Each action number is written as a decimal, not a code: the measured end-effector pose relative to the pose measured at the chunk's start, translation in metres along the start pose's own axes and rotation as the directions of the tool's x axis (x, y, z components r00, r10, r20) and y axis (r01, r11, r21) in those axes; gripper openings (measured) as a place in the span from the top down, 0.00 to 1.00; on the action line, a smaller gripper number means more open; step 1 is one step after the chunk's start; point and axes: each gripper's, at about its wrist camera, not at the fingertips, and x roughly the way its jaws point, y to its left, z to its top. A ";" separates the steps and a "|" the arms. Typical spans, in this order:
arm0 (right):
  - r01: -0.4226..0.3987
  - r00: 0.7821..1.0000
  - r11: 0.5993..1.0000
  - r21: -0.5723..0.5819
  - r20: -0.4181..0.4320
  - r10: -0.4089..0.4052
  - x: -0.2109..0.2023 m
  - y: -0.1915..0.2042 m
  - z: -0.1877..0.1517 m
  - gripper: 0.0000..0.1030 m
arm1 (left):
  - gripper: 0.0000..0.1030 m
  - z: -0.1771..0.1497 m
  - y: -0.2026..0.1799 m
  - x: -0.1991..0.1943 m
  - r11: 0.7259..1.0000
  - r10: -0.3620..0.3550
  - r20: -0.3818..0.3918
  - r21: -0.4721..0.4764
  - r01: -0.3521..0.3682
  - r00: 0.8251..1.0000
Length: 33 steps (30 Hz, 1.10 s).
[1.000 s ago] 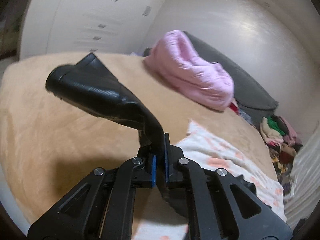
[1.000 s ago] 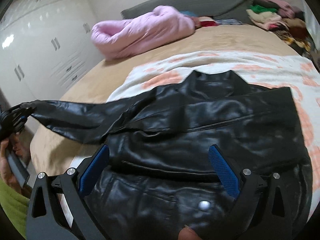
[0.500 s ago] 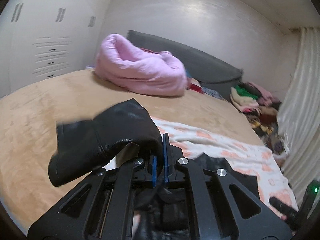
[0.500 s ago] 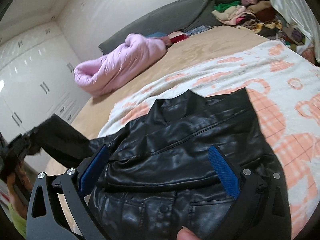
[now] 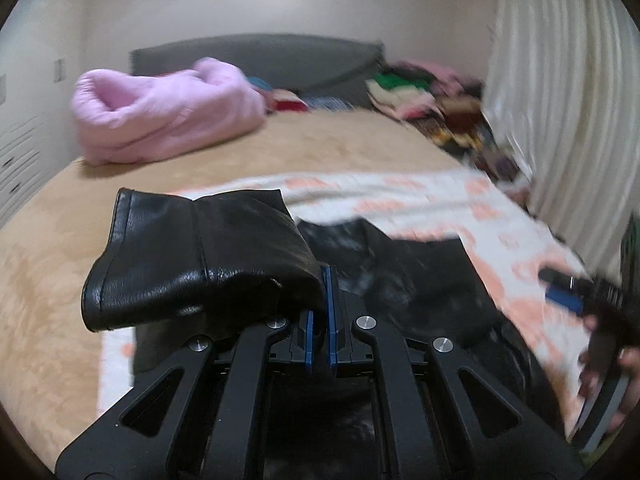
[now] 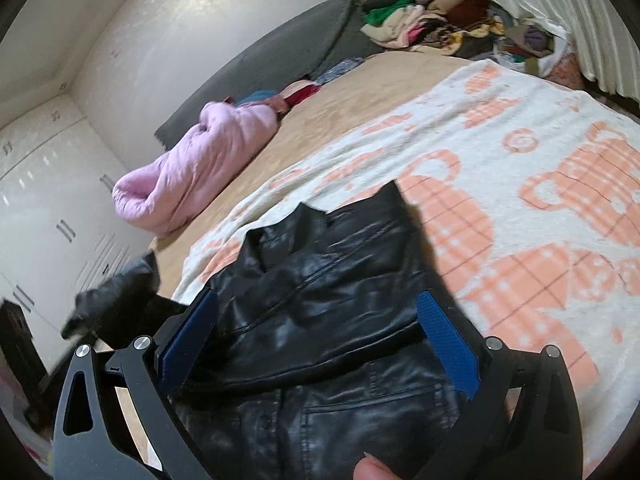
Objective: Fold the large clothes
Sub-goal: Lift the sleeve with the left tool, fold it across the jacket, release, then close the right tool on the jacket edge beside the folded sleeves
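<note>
A black leather jacket [image 6: 320,300] lies front up on a white and orange patterned blanket [image 6: 540,208] on the bed. My left gripper [image 5: 320,292] is shut on the jacket's left sleeve [image 5: 200,264], whose cuff end sticks up and leftward above the jacket body [image 5: 420,280]. In the right wrist view that sleeve [image 6: 116,300] is a blurred black shape at the left. My right gripper [image 6: 316,344] hangs open over the jacket's chest, its blue pads [image 6: 448,344] wide apart with nothing pinched. A fingertip [image 6: 372,468] shows at the bottom edge.
A pink padded bundle [image 5: 160,116] lies at the head of the tan bed cover [image 5: 48,280]. A grey headboard [image 5: 260,56] and a heap of mixed clothes [image 6: 432,20] fill the far end. A curtain [image 5: 560,80] hangs on the right. White cabinets [image 6: 48,208] stand on the left.
My left gripper has carried the sleeve from out over the tan cover inward across the jacket body. The right gripper has shifted and rolled over the jacket, staying open.
</note>
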 end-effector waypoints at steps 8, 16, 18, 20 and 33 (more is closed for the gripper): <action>0.028 0.999 0.998 0.058 0.013 -0.029 -0.006 -0.031 0.005 0.04 | 1.00 -0.043 -0.065 0.058 0.978 -0.057 -0.183 0.187 0.092 0.981; 0.037 0.999 0.998 0.052 -0.010 -0.037 0.000 -0.041 0.004 0.04 | 0.34 -0.083 -0.095 0.073 0.947 -0.122 -0.302 0.250 0.202 0.946; 0.041 0.999 0.998 0.054 -0.019 -0.040 0.003 -0.043 0.003 0.04 | 0.30 -0.090 -0.100 0.066 0.934 -0.144 -0.309 0.271 0.232 0.940; 0.047 0.999 0.998 0.052 -0.027 -0.045 0.006 -0.043 0.002 0.04 | 0.29 -0.093 -0.100 0.059 0.932 -0.161 -0.304 0.267 0.247 0.939; 0.087 0.996 0.995 0.041 -0.034 -0.085 0.002 -0.052 0.005 0.04 | 0.24 -0.093 -0.120 0.049 0.895 -0.245 -0.285 0.301 0.329 0.927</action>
